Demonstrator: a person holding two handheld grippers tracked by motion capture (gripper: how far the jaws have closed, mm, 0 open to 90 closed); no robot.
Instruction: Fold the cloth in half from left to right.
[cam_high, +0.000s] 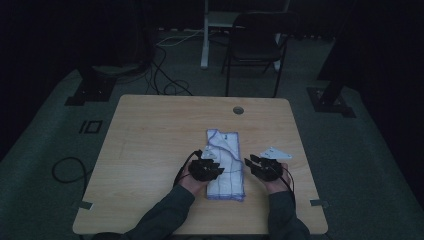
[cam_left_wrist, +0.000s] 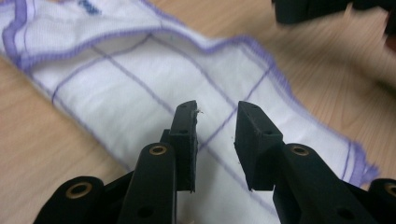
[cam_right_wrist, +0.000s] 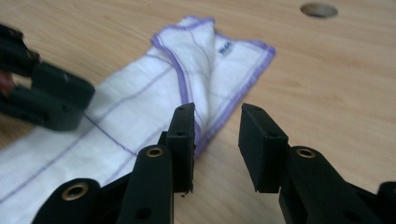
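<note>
1. The left gripper (cam_high: 216, 167) hangs over the folded cloth (cam_high: 226, 162), its jaws parted with nothing between them. In the left gripper view the pads sit apart above the white weave, gripping no fabric, so I take it as released.

2. The right gripper (cam_high: 252, 163) sits just off the cloth's right edge, at about 3 o'clock from the cloth's middle. Its jaws also stand apart and empty; in the right gripper view one fingertip (cam_right_wrist: 183, 122) lines up with the purple hem while the other hangs over bare wood. That straddle suggests it is set to pinch the edge.

3. The cloth is a white dishcloth with purple grid lines and purple stitched border, folded into a long strip running from 12 to 6 o'clock on the table (cam_high: 150, 150), a little right of centre. A loose flap stands raised at the far end, so the fold looks unfinished.

4. Both hands come in from 6 o'clock, flanking the strip, likely for another fold.

5. Beyond, a cable hole (cam_high: 238, 110) lies at 12 o'clock near the table's far edge, and a dark chair (cam_high: 255, 42) stands behind.
</note>
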